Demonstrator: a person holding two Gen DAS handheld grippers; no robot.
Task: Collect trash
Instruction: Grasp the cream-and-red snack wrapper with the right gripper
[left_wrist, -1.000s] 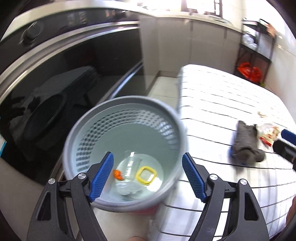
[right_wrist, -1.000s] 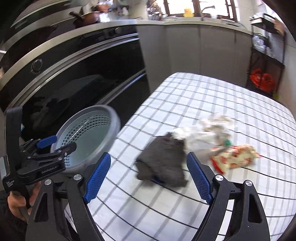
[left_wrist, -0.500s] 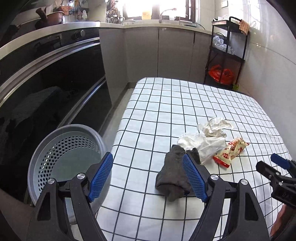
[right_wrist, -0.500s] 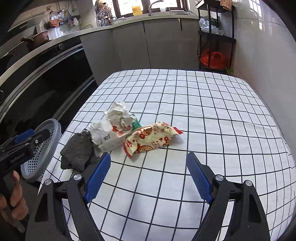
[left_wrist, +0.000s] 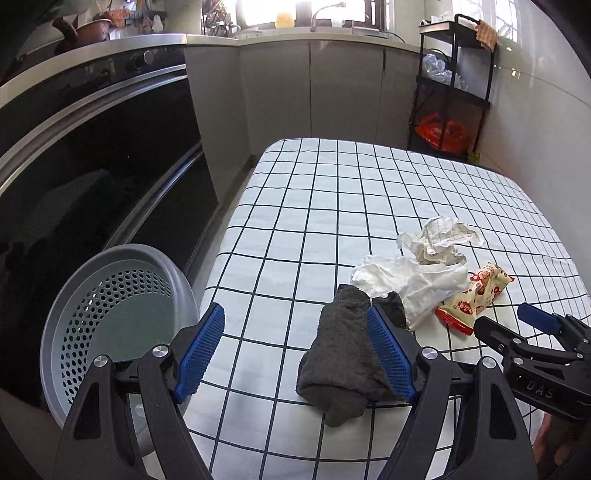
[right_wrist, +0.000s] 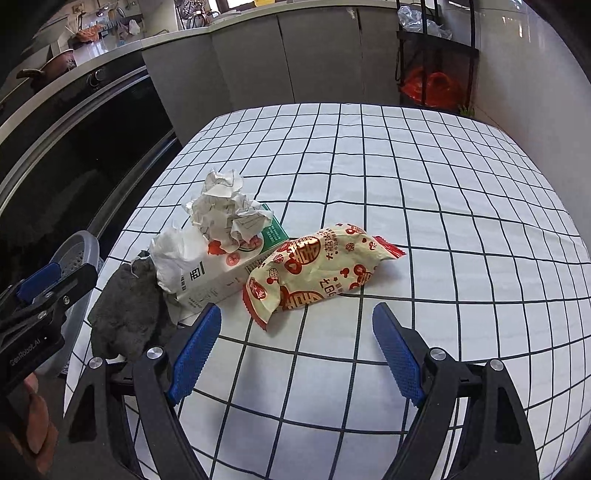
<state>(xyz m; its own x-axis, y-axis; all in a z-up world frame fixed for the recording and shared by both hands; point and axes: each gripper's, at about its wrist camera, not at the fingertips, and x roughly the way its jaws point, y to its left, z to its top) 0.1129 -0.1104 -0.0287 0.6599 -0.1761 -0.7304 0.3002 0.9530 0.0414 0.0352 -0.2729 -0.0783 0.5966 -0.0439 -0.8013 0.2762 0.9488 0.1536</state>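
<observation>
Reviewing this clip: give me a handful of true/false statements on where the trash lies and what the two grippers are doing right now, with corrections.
1. The snack wrapper lies on the checked tablecloth. True.
2. The right gripper is shut on the wrapper. False: its jaws stand open and empty, with the wrapper lying just beyond them.
3. The crumpled paper rests on top of the carton. True.
4. The grey cloth is inside the grey basket. False: it lies on the table, near the edge beside the basket.
5. The left gripper holds nothing. True.
</observation>
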